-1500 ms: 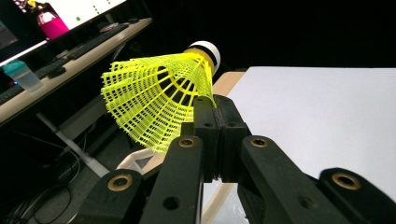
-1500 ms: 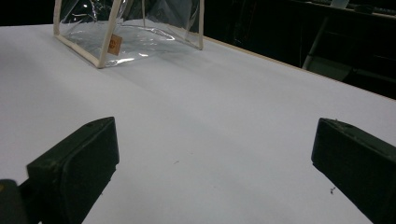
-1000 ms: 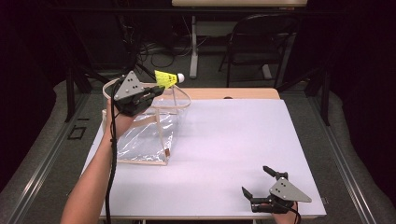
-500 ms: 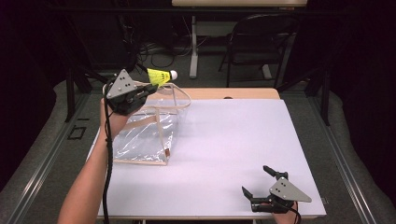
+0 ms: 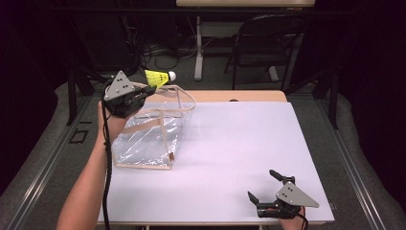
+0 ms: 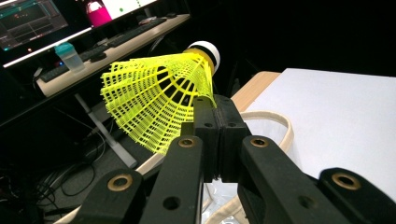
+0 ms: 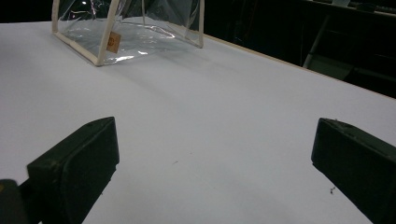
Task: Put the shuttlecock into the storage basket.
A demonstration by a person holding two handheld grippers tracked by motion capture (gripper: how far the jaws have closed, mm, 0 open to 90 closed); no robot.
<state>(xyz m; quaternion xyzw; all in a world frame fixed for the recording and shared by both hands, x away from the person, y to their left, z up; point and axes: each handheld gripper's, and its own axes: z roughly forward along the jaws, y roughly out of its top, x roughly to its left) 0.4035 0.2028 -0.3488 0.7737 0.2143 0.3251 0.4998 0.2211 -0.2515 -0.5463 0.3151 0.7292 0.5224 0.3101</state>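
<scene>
The left claw (image 5: 143, 91) is pinching the edge of a yellow shuttlecock (image 5: 159, 76), its jaws pressed together on the mesh skirt, and is holding it in the air above the far left corner of the white surface (image 5: 249, 143). In the left gripper view the shuttlecock (image 6: 159, 98) is lying tilted, with its open skirt flaring to the left and its white cork tip pointing up and away from the claw (image 6: 217, 109). Just below it a clear plastic bag (image 5: 151, 139) with cream trim and looping handles is standing on the left part of the surface, its open top facing upward beneath the shuttlecock. The right claw (image 5: 268, 184) is resting at the near right edge of the surface, well apart from the bag, with its jaws spread wide and nothing between them. In the right gripper view the bag (image 7: 126, 32) is sitting far off across the bare white surface (image 7: 224, 116).
</scene>
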